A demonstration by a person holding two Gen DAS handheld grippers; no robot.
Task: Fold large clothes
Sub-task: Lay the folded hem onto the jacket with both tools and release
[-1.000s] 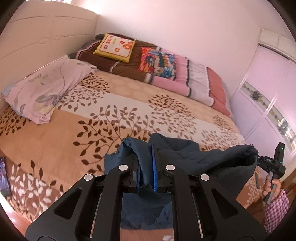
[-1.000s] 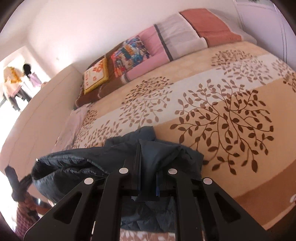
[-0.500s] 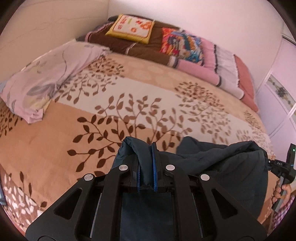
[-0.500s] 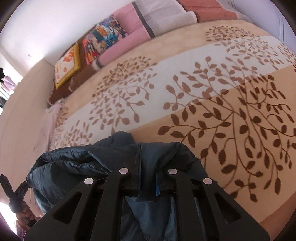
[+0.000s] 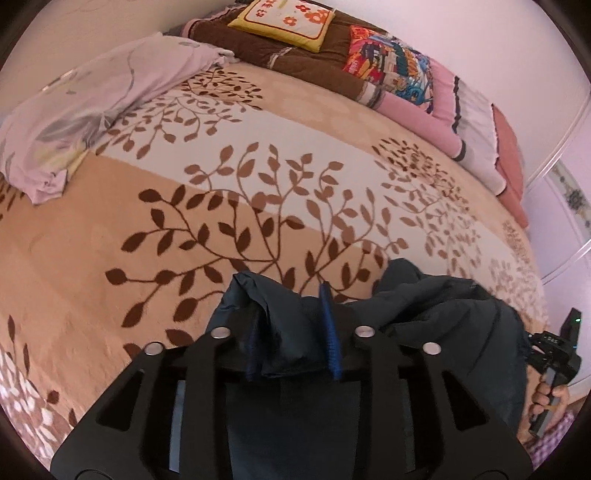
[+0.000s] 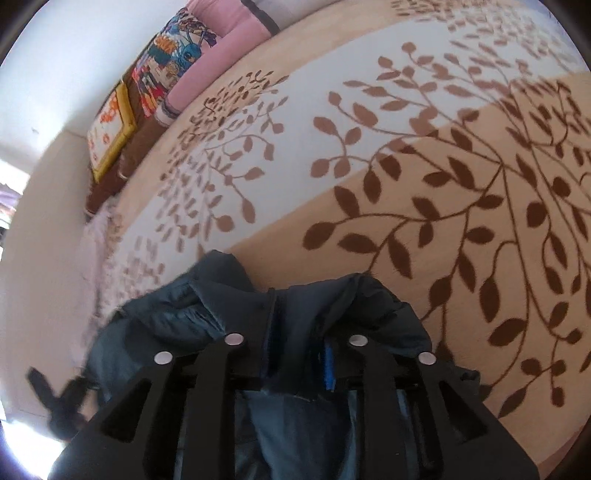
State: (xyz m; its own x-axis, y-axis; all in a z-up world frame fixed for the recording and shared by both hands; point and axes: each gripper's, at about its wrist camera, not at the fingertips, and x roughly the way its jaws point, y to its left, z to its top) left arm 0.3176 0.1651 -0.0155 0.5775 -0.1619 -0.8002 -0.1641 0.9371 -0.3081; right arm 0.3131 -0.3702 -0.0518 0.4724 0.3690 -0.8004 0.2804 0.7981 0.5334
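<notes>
A dark blue padded jacket (image 5: 436, 317) hangs between my two grippers over the near part of the bed (image 5: 258, 184). My left gripper (image 5: 291, 332) is shut on one bunched edge of the jacket. My right gripper (image 6: 299, 339) is shut on another edge of the same jacket (image 6: 192, 314). The right gripper also shows at the far right of the left wrist view (image 5: 554, 354), held in a hand. The left gripper shows blurred at the lower left of the right wrist view (image 6: 59, 402). The lower part of the jacket is hidden behind the gripper bodies.
The bed has a beige cover with a brown leaf print (image 6: 443, 184). A lilac pillow (image 5: 85, 103) lies at the left. Folded quilts and a yellow cushion (image 5: 288, 18) line the far side. A white wardrobe (image 5: 569, 192) stands at the right.
Both grippers have moved forward and lower over the bed, carrying the jacket. The views tilt down more, and the bed cover fills more of each frame.
</notes>
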